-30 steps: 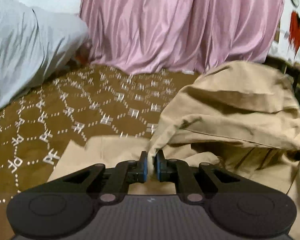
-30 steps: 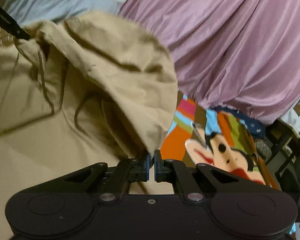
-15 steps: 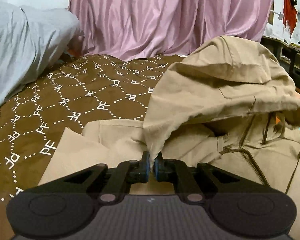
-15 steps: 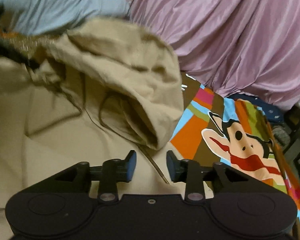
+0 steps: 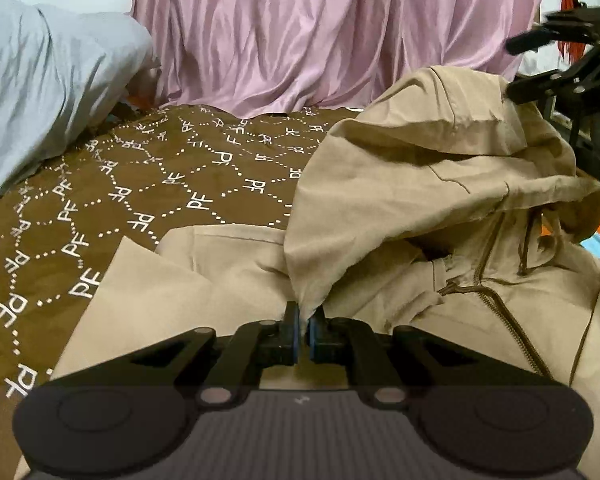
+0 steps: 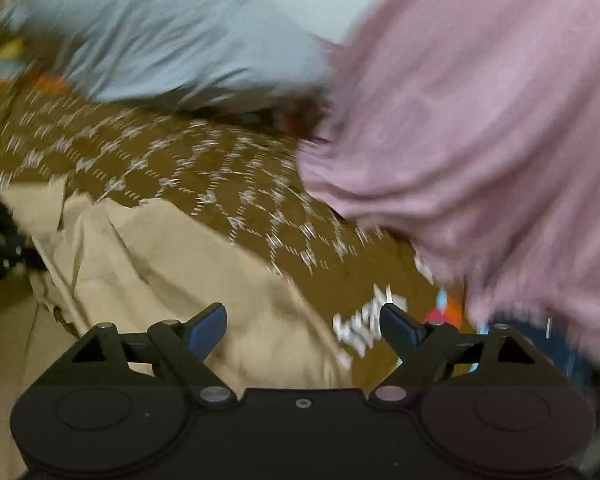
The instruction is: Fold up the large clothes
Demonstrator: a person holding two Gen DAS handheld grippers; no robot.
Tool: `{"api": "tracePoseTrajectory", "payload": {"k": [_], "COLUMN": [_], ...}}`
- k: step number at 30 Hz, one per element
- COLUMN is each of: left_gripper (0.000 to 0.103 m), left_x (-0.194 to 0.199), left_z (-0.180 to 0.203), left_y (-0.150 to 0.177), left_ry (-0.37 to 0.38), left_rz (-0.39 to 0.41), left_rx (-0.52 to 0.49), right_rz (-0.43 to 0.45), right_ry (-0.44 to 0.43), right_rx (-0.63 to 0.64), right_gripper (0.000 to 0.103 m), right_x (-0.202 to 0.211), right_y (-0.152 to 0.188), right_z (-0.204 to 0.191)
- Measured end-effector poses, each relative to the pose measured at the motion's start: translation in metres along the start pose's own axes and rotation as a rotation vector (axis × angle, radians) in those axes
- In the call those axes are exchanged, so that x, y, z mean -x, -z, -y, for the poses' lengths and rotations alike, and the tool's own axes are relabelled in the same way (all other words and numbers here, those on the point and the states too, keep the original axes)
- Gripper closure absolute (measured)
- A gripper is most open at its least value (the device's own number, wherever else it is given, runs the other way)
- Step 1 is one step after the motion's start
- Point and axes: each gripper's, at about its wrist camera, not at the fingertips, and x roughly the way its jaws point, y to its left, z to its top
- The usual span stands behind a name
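Meanwhile, left gripper [image 5: 304, 326] pinches the tan hooded jacket's [image 5: 440, 184] hood edge on the patterned bedspread [image 5: 172, 184]; right gripper [image 6: 302, 326], jaws just opened wide and empty, hovers above the jacket's far side.

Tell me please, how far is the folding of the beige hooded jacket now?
Early stage. Done: the jacket lies spread on the brown bedcover, zipper side up. In hand: the left gripper is shut on an edge of the hood, which stands puffed up; the right gripper has just been opening and holds nothing. Left: flattening the hood and folding the body; no finished fold shows.
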Motion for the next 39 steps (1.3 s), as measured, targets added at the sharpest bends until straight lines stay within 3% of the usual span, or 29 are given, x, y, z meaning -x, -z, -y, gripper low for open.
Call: {"api": "tracePoseTrajectory", "payload": {"k": [4,5,6,9,16,21,25,29,32,34,36,39], "left_gripper": [0.099,0.099,0.099,0.099,0.090,0.068,0.062,0.062,0.062,0.067,0.083,0.092], "left_x": [0.002,0.002,0.003,0.006,0.026,0.071,0.107,0.128,0.116,0.090,0.049,0.001], "left_z": [-0.002,-0.002,-0.002,-0.002,0.004,0.014,0.020,0.026,0.043,0.059,0.076,0.091], "left_y": [0.000,0.000,0.000,0.000,-0.001,0.002,0.005,-0.006,-0.025,-0.033,-0.036,-0.040], "left_ry": [0.007,0.008,0.009,0.013,0.051,0.088,0.134,0.259,0.366,0.444,0.511,0.473], "left_rz": [0.001,0.000,-0.001,-0.010,-0.092,-0.093,-0.067,0.021,0.053,0.011,-0.104,-0.178], "left_rx": [0.007,0.008,0.008,0.000,-0.015,-0.053,-0.039,-0.003,-0.026,-0.056,-0.086,-0.135], "right_rz": [-0.064,-0.085,-0.104,-0.140,-0.041,-0.003,0.010,0.022,0.038,0.052,0.066,0.083], "right_ry": [-0.108,-0.114,-0.110,-0.086,-0.029,0.020,0.033,0.034,0.033,0.034,0.038,0.043], "right_rx": [0.160,0.170,0.176,0.131,-0.024,-0.002,-0.034,-0.069,-0.076,-0.080,-0.083,-0.095], "right_gripper": [0.026,0.039,0.059,0.095,0.101,0.101,0.101,0.101,0.101,0.101,0.101,0.101], "right_x": [-0.026,-0.031,-0.036,-0.043,0.009,0.035,0.047,0.055,0.061,0.067,0.073,0.082], "right_y": [-0.029,-0.031,-0.032,-0.028,-0.019,-0.020,-0.011,-0.004,-0.002,0.000,0.002,0.005], "right_z": [-0.011,-0.015,-0.017,-0.021,-0.021,-0.031,-0.032,-0.032,-0.036,-0.039,-0.041,-0.042]}}
